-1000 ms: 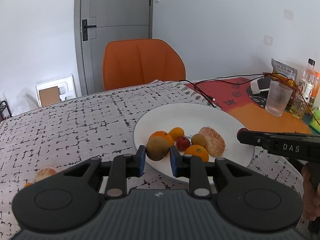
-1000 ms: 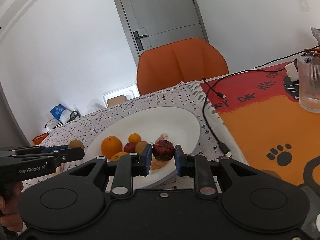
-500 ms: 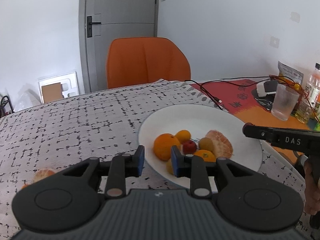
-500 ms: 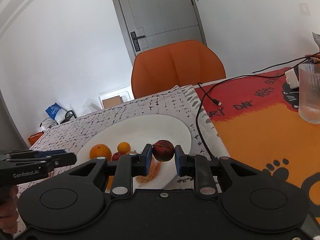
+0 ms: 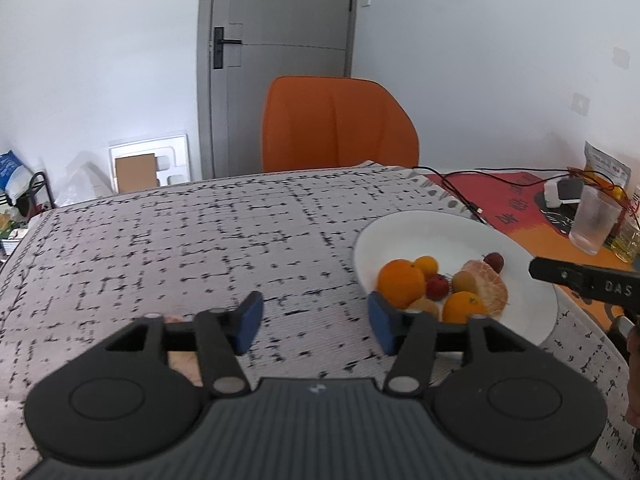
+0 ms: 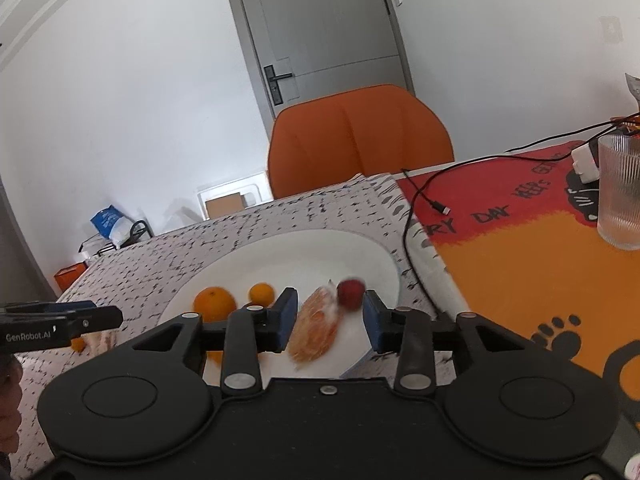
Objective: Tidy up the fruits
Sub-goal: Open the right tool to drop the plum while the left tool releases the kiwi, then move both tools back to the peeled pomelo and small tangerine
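Now the left gripper (image 5: pixel 315 322) is hovering with its jaws spread wide and nothing between them, over the patterned tablecloth (image 5: pixel 200 240) beside the white plate (image 5: pixel 532 304). Further right, the right gripper (image 6: pixel 330 317) is gaping too, the dark red fruit (image 6: pixel 351 289) lying on the plate next to the peeled orange (image 6: pixel 314 334).

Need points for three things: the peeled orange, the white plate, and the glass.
peeled orange (image 6: pixel 316 330): right wrist view, middle of the exposed segments.
white plate (image 5: pixel 420 232): left wrist view, bare far part of the plate inside the rim.
glass (image 6: pixel 620 192): right wrist view, middle of the ribbed wall.
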